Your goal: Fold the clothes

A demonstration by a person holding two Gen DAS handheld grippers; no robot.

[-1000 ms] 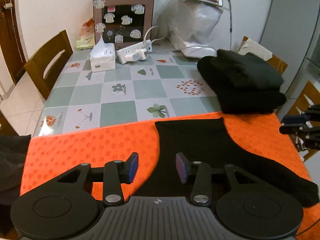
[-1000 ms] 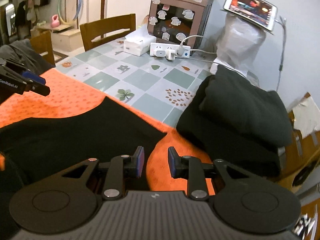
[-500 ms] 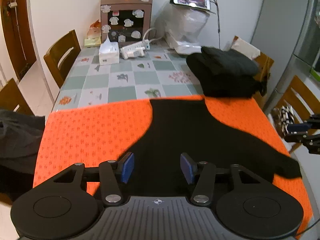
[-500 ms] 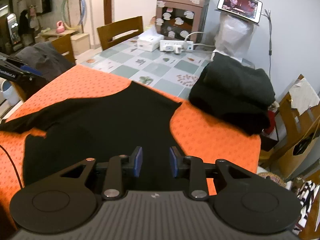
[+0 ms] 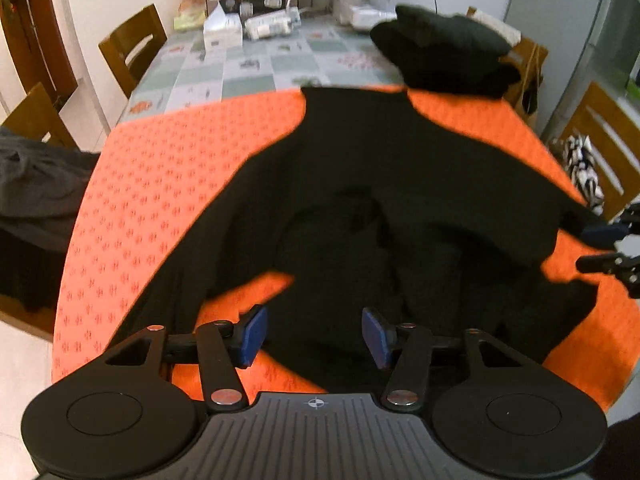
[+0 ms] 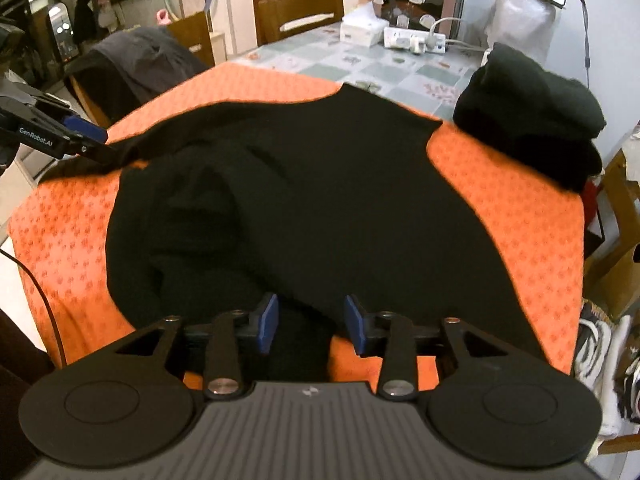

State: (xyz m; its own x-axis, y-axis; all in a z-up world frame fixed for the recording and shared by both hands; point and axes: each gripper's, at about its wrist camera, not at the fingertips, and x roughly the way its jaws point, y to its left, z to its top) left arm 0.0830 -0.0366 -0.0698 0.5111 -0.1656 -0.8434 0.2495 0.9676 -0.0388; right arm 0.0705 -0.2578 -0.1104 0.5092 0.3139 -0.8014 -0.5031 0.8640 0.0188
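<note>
A black long-sleeved top (image 5: 400,184) lies spread and rumpled on an orange mat (image 5: 160,184), with its sleeves reaching out to both sides. My left gripper (image 5: 314,332) hovers over the top's near edge, jaws apart, with cloth below them but not pinched. In the right wrist view the same top (image 6: 320,184) fills the mat (image 6: 520,208). The right gripper (image 6: 312,320) is over the near hem; its jaws are opening and the pads press on nothing. Each gripper shows in the other's view, the left gripper (image 6: 80,140) by one sleeve end and the right gripper (image 5: 604,248) by the other.
A stack of folded black clothes (image 6: 528,112) sits at the mat's far right corner. Beyond it the tiled table (image 5: 260,68) carries a tissue box (image 5: 222,32), a power strip (image 6: 412,38) and a small cabinet. A grey garment (image 5: 32,188) hangs over a chair on the left.
Both grippers have drawn back toward the table's near edge, so the whole top now shows. Both pairs of jaws stand wider apart, the right ones most.
</note>
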